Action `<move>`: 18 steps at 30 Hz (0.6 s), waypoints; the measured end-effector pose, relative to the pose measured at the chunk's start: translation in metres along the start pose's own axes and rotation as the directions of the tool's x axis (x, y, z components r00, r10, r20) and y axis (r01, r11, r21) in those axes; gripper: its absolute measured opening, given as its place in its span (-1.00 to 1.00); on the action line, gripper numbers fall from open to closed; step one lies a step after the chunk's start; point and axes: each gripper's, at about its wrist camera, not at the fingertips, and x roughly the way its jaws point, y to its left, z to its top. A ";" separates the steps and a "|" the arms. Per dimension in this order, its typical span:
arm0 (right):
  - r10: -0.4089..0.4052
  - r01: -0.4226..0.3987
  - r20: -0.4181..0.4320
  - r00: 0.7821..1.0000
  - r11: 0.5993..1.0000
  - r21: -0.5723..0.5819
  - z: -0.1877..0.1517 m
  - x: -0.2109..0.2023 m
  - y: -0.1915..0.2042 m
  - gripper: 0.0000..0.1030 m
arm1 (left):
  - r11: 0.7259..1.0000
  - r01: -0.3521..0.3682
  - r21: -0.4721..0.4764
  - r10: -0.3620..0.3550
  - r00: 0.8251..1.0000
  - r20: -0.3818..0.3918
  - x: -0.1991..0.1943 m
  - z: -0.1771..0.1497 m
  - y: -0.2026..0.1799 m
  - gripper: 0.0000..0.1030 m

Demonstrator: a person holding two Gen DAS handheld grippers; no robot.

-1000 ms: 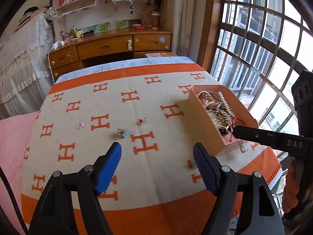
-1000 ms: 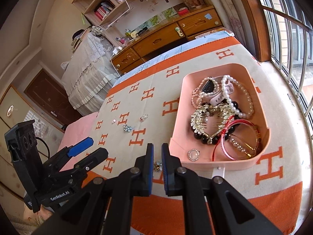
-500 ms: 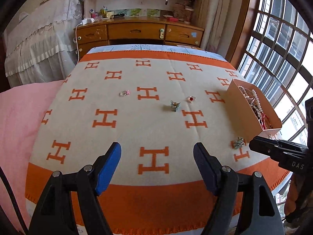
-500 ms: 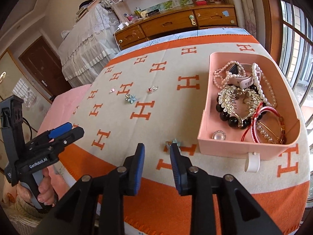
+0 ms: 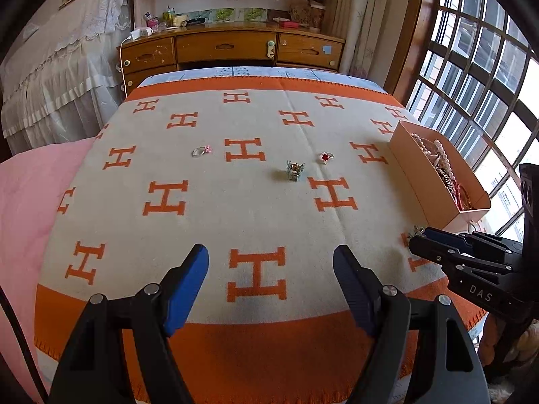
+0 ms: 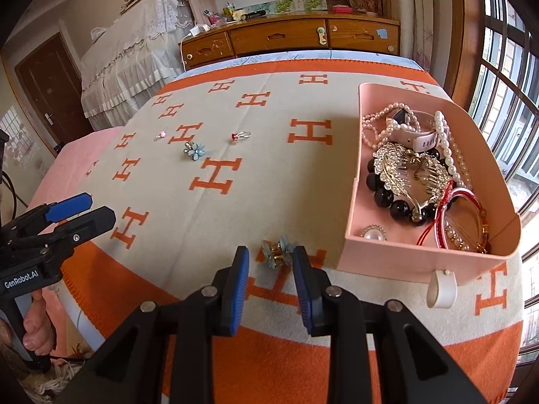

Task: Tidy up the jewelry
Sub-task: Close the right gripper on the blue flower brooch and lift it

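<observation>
A pink jewelry box (image 6: 417,256) (image 5: 424,181) at the right of the blanket holds pearls, a gold hair comb, black beads and red bangles. My right gripper (image 6: 270,256) is open, its blue pads either side of a blue flower clip (image 6: 277,251) beside the box, not touching it; the clip also shows in the left wrist view (image 5: 415,231). A second blue flower clip (image 6: 194,149) (image 5: 295,170), a red-stone ring (image 6: 240,136) (image 5: 326,157) and a pink-stone ring (image 6: 160,135) (image 5: 201,150) lie mid-blanket. My left gripper (image 5: 271,264) is open and empty above the near blanket.
The jewelry lies on a cream and orange H-patterned blanket (image 5: 235,208) over a table. A pink cloth (image 5: 30,195) lies at the left. A wooden dresser (image 5: 232,47) stands behind, a barred window (image 5: 481,67) to the right.
My right gripper has opened wider and moved forward around the near flower clip. My left gripper has swung left and pulled back, staying open.
</observation>
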 end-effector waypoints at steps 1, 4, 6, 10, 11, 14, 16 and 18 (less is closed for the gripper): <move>-0.004 0.004 -0.003 1.000 1.000 -0.002 0.000 0.002 0.000 -0.47 | 1.000 -0.002 -0.001 0.002 1.000 -0.001 0.002 0.001 0.000 0.45; -0.032 0.032 0.018 0.999 0.999 -0.031 0.002 0.004 0.004 -0.47 | 1.000 -0.013 -0.003 0.013 1.000 0.001 0.004 0.002 0.000 0.45; -0.052 0.053 0.025 0.998 0.997 -0.060 0.002 0.006 0.008 -0.47 | 1.000 -0.018 -0.005 0.018 1.000 0.003 0.004 0.003 0.001 0.45; -0.103 0.108 0.044 0.994 0.986 -0.127 -0.001 0.007 0.016 -0.62 | 1.000 -0.025 -0.010 0.025 1.000 0.005 0.007 0.005 0.002 0.45; -0.104 0.109 0.045 0.994 0.985 -0.133 -0.001 0.007 0.016 -0.62 | 1.000 -0.025 -0.013 0.025 1.000 0.004 0.008 0.006 0.003 0.45; -0.073 0.078 0.039 0.997 0.989 -0.129 0.000 0.006 0.016 -0.62 | 1.000 -0.019 -0.020 0.019 1.000 -0.001 0.012 0.010 0.003 0.45; -0.045 0.049 0.033 0.998 0.992 -0.120 0.002 0.007 0.015 -0.62 | 1.000 -0.019 -0.021 0.019 1.000 0.000 0.014 0.013 0.002 0.45; -0.018 0.022 0.032 0.999 0.994 -0.107 0.004 0.007 0.014 -0.62 | 1.000 -0.022 -0.022 0.022 1.000 -0.001 0.018 0.016 0.002 0.45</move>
